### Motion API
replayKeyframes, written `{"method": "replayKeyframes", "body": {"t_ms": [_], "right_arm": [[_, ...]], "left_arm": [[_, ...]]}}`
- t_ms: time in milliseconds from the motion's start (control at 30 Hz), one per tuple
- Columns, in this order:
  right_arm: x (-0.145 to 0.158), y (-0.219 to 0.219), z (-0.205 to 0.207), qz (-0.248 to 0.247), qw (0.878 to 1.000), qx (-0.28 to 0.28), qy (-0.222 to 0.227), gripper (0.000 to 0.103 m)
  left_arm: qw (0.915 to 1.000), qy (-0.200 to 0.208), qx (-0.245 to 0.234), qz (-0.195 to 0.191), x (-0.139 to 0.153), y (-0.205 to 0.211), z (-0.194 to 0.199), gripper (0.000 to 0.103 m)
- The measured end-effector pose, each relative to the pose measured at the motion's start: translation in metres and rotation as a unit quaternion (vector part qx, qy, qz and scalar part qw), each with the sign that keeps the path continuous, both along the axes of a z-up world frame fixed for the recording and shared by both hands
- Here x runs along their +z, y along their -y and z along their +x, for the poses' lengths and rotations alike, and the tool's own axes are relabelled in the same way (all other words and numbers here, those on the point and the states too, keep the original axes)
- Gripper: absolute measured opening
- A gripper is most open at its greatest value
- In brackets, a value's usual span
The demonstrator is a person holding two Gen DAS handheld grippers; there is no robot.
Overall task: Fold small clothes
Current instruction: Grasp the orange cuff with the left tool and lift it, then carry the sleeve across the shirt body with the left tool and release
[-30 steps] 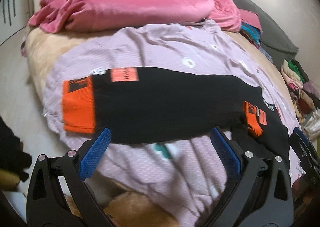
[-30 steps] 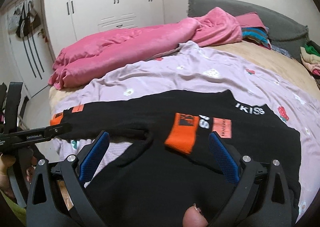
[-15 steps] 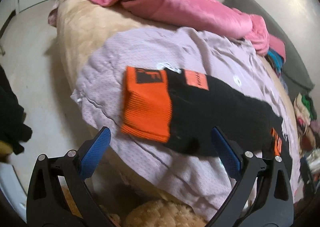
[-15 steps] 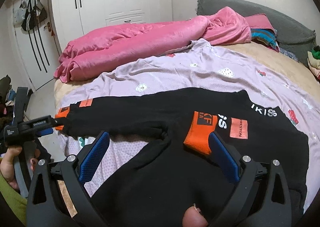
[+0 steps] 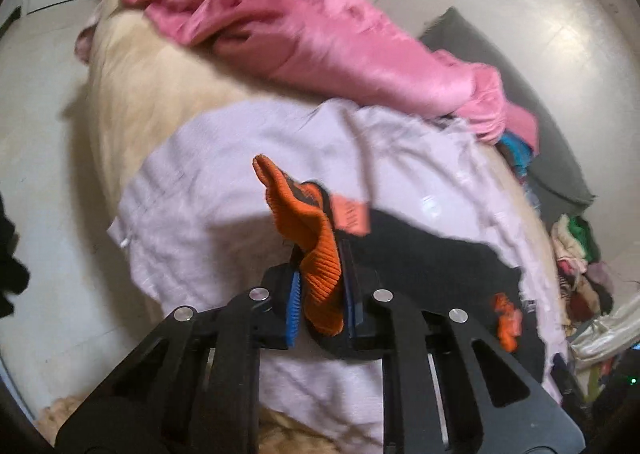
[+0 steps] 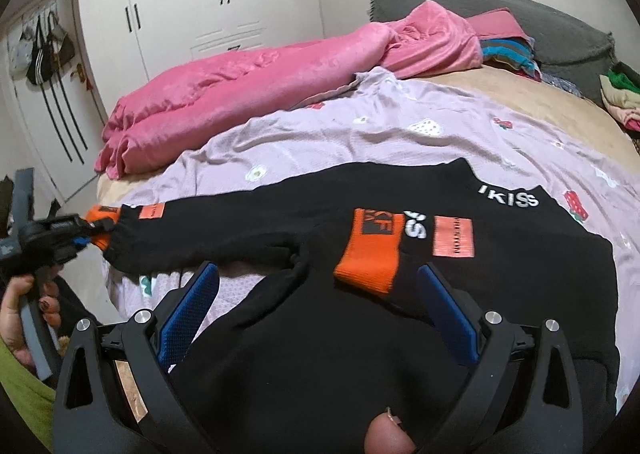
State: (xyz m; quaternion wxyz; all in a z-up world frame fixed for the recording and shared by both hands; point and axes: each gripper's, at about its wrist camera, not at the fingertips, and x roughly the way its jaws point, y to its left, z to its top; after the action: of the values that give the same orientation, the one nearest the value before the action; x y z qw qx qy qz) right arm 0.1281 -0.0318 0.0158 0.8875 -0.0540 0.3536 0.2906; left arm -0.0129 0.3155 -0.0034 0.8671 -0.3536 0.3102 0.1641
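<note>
A black sweater [image 6: 360,334] with orange cuffs lies on a lilac sheet [image 6: 400,134] on the bed. My left gripper [image 5: 320,294] is shut on the orange cuff [image 5: 316,254] of the outstretched sleeve and lifts it off the sheet; it also shows in the right wrist view [image 6: 80,232] at the left bed edge. My right gripper [image 6: 316,306] is open and empty, low over the sweater's body, with the other orange cuff [image 6: 370,250] folded onto the chest just ahead of its fingers.
A pink blanket [image 6: 260,82] is bunched across the far side of the bed. Folded clothes [image 6: 620,98] are stacked at the right by a grey headboard [image 6: 560,26]. White wardrobes [image 6: 200,14] stand behind. The floor [image 5: 40,174] lies left of the bed.
My left gripper moved in on the sleeve's orange cuff, shut on it and raised it. My right gripper stayed open over the sweater, shifting only slightly.
</note>
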Motion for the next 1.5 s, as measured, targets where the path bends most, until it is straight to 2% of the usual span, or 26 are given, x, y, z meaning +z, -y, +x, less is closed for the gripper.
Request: {"method": "replayKeyframes", "body": {"t_ms": [233, 433, 667, 933, 1133, 1333, 1500], "right_arm": [[0.012, 0.037, 0.005, 0.03, 0.999, -0.037, 0.004, 0.098], [0.027, 0.08, 0.009, 0.062, 0.995, -0.076, 0.014, 0.098], [0.036, 0.134, 0.013, 0.098, 0.988, -0.122, 0.017, 0.098], [0.036, 0.191, 0.012, 0.127, 0.977, -0.17, 0.013, 0.098], [0.032, 0.226, 0.01, 0.142, 0.97, -0.196, 0.01, 0.098], [0.03, 0.249, 0.006, 0.15, 0.965, -0.215, 0.011, 0.098], [0.028, 0.27, 0.004, 0.155, 0.959, -0.237, 0.011, 0.098]], "left_arm": [[0.9964, 0.059, -0.042, 0.044, 0.073, 0.034, 0.022, 0.007], [0.9902, 0.085, -0.086, 0.071, 0.12, 0.073, 0.052, 0.007], [0.9793, 0.102, -0.14, 0.104, 0.157, 0.135, 0.085, 0.006], [0.9639, 0.113, -0.203, 0.131, 0.178, 0.206, 0.118, 0.006], [0.9516, 0.119, -0.245, 0.142, 0.183, 0.251, 0.133, 0.006], [0.939, 0.12, -0.288, 0.145, 0.174, 0.293, 0.142, 0.006], [0.9287, 0.11, -0.328, 0.134, 0.153, 0.327, 0.149, 0.006]]}}
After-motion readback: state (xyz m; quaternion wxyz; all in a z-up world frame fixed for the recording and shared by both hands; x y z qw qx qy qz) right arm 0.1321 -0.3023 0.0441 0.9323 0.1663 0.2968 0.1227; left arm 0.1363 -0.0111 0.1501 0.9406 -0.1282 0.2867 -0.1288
